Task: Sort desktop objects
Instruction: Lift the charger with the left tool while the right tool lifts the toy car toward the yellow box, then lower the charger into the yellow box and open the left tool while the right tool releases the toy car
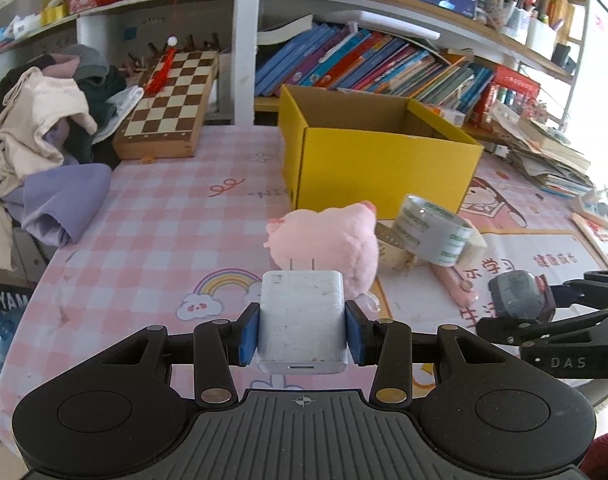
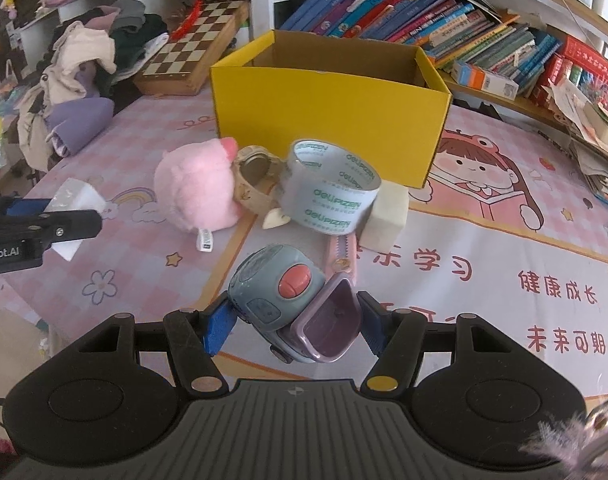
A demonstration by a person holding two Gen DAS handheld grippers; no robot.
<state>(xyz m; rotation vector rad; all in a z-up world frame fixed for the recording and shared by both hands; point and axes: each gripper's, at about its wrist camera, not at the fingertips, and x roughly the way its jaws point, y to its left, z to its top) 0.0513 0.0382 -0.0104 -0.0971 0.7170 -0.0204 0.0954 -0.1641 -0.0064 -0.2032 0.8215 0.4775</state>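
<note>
Currently white charger [image 1: 302,320] pinched between left gripper [image 1: 302,334] pads, above the pink tablecloth [image 1: 152,220]. Right gripper [image 2: 294,326] clamps grey-blue toy [image 2: 292,304]. Ahead: pink plush [image 1: 327,244], tape roll [image 2: 329,186], open yellow box [image 1: 375,156] behind them.

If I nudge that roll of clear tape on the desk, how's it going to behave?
The tape roll stands tilted, propped on the pencil case and the cream block, so a nudge would probably topple it or set it rolling. Its hollow core suggests it is fairly light. The glossy film looks slippery for pads.
</note>
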